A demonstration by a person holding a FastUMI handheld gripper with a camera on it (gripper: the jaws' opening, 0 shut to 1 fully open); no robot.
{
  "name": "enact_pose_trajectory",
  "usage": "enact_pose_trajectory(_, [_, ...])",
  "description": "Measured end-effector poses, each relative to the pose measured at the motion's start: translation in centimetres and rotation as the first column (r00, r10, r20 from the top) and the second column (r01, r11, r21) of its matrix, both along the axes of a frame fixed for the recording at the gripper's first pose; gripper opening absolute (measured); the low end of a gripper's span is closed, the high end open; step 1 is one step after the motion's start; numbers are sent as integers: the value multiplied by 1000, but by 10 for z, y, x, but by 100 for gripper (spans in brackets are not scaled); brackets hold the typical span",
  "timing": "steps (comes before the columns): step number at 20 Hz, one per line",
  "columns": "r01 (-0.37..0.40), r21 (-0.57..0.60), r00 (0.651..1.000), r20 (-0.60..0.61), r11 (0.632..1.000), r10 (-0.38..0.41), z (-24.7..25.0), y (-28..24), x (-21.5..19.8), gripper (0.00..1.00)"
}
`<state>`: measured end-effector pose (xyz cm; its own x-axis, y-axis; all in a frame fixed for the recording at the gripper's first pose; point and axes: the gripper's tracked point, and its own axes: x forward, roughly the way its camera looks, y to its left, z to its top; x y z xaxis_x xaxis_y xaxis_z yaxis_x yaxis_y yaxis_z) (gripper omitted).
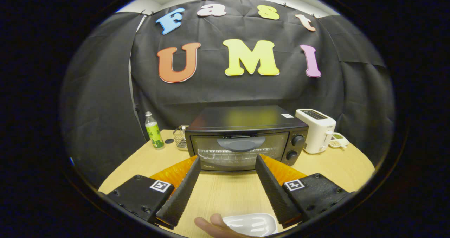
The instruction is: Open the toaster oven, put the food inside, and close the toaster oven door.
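Over the bench: the gripper (228, 185) hangs above the near part of the wooden bench (337, 167), its fingers aimed at the toaster oven.
Jaws: spread wide apart, holding nothing and touching nothing; bare bench top lies between them.
Toaster oven (246, 139): black, standing at the middle of the bench just beyond the fingertips, its glass door facing the gripper and closed, handle across the top of the door, two knobs at its right end.
Long axis: the oven's long side runs left to right, square across the line of the fingers.
Near edge: a white dish (251, 224) sits at the bench's near edge between the jaws' bases, with a person's hand (212, 225) touching its left side; what it holds cannot be made out.
Back left of bench: a clear bottle with a green label (153, 130) stands upright, a small dark cap-like disc (169, 141) and a small wire basket (180, 137) beside it, the basket against the oven's left side.
Back right of bench: a white toaster (316, 129) stands just right of the oven, with a small dish (338, 140) of something at its far side.
Room: black cloth (98, 108) walls the booth behind and to both sides, a pale ceiling above.
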<state>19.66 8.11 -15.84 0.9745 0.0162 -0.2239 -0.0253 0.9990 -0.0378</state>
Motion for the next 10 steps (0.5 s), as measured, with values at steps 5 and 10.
enact_pose_trajectory(5, [22,53,999,-50,998,-20,30,-9,-26,100])
enact_pose_trajectory(10, [66,88,998,19,994,-68,43,-30,-53,100])
